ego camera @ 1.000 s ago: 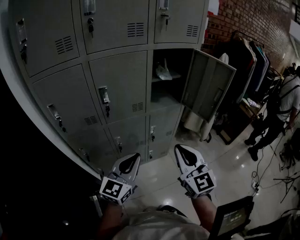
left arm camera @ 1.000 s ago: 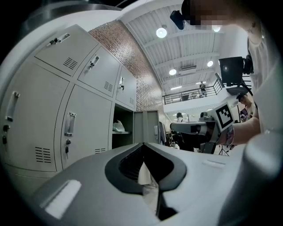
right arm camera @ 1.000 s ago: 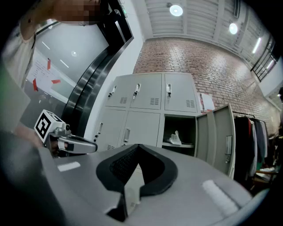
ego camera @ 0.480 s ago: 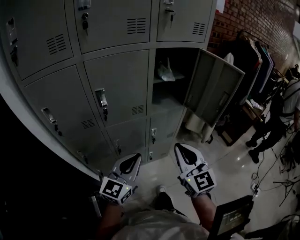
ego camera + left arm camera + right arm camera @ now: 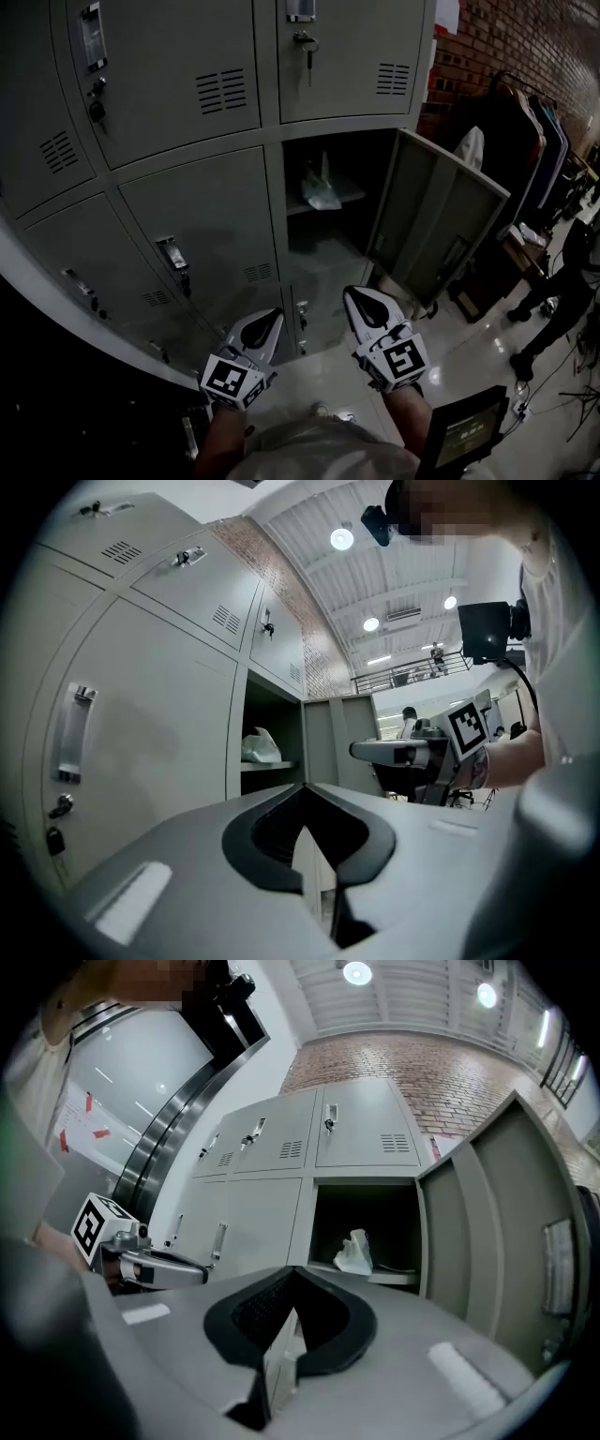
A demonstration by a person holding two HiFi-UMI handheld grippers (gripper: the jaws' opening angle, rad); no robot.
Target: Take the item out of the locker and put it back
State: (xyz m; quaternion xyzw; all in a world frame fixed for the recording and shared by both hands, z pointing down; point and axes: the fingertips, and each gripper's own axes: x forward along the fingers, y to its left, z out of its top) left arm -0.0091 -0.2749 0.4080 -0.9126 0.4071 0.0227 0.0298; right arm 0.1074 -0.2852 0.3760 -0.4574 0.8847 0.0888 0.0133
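Both tongs are closed and empty: left tongs (image 5: 270, 319) and right tongs (image 5: 359, 300) are held low in front of the body, tips pointed up toward the locker bank, nothing between the jaws in either gripper view.

The item (image 5: 319, 187), a pale crumpled bag-like lump, is seen on the shelf (image 5: 352, 190) inside the one open locker, toward the shelf's left end. No contact with either tongs; well apart.

Key relation: the item lies ahead of and above both tongs. In the right gripper view it (image 5: 354, 1252) sits just right of the jaw line, close to dead ahead. In the left gripper view it (image 5: 261, 747) is offset to the left of the jaw line. The right tongs are judged the nearer and better lined up.

No clear long axis can be made out: the lump is bunched, with a peak standing up. A pinch on that peak is judged easiest.

The door (image 5: 441, 234) is swung out to the right of the opening, so the reach is expected to pass left of it. The tongs must be opened first.
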